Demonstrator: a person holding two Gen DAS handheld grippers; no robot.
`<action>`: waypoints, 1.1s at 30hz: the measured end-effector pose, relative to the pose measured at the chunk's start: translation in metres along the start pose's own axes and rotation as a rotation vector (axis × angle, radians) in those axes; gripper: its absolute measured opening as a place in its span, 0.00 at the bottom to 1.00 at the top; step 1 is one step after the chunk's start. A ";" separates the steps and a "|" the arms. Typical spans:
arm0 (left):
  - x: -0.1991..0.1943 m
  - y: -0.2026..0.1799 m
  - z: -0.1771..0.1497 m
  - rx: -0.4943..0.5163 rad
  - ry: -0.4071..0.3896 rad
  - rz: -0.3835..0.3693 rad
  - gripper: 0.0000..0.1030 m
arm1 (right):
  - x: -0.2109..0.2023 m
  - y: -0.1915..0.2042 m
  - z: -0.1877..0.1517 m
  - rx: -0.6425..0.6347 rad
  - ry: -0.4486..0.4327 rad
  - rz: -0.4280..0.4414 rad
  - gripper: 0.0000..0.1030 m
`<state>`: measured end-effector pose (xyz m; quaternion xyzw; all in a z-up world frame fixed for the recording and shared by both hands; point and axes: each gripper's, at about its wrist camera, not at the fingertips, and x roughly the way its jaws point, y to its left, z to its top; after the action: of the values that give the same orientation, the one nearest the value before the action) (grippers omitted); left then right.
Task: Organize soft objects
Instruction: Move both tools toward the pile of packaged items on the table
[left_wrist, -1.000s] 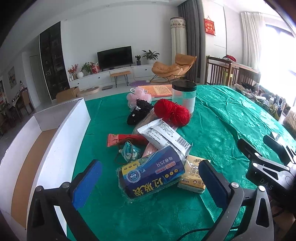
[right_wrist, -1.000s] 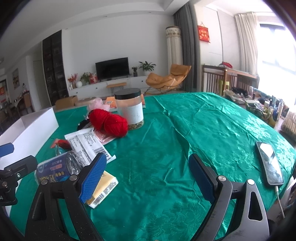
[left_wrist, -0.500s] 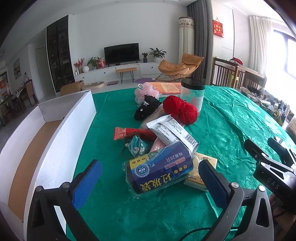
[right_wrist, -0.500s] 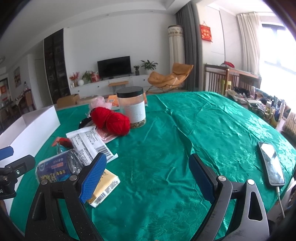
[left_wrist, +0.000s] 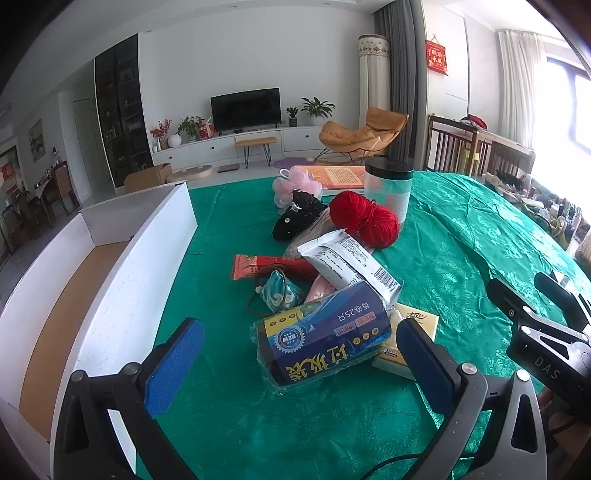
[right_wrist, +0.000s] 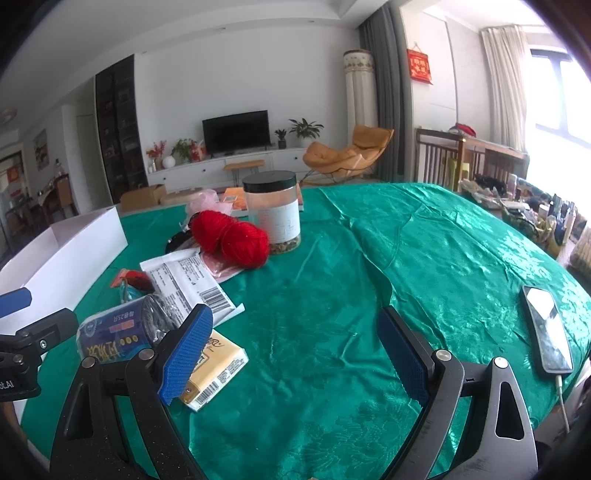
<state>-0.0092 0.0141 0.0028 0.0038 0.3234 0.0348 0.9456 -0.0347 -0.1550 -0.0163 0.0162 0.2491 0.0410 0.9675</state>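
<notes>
A heap of soft things lies on the green tablecloth (left_wrist: 461, 266): a blue pack of bags (left_wrist: 325, 338), a white packet (left_wrist: 349, 264), a yellow tissue pack (left_wrist: 410, 332), a red sachet (left_wrist: 266, 266), a teal pouch (left_wrist: 277, 291), red yarn balls (left_wrist: 364, 218), a black cloth item (left_wrist: 299, 218) and a pink bath puff (left_wrist: 295, 182). My left gripper (left_wrist: 299, 363) is open, its jaws on either side of the blue pack, just short of it. My right gripper (right_wrist: 295, 350) is open and empty over bare cloth, right of the blue pack (right_wrist: 118, 332) and yarn (right_wrist: 232, 238).
An open white box (left_wrist: 122, 280) with a brown floor stands at the left of the table. A clear jar with a black lid (left_wrist: 388, 190) and an orange book (left_wrist: 336, 177) stand behind the heap. A phone on a cable (right_wrist: 546, 330) lies at the right edge.
My left gripper has moved a little closer to the blue pack and turned slightly left. The right gripper has barely shifted. Both stay open.
</notes>
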 end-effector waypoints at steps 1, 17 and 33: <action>0.000 0.000 0.000 0.001 0.000 0.000 1.00 | 0.000 0.001 0.000 -0.001 0.000 0.001 0.89; 0.002 0.000 -0.003 0.010 0.008 0.010 1.00 | 0.002 0.003 -0.001 -0.008 0.010 0.016 0.89; 0.006 0.002 -0.006 0.004 0.017 0.010 1.00 | 0.004 0.014 -0.003 -0.050 0.028 0.067 0.89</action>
<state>-0.0082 0.0164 -0.0055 0.0068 0.3315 0.0387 0.9426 -0.0334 -0.1407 -0.0204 0.0000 0.2610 0.0799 0.9620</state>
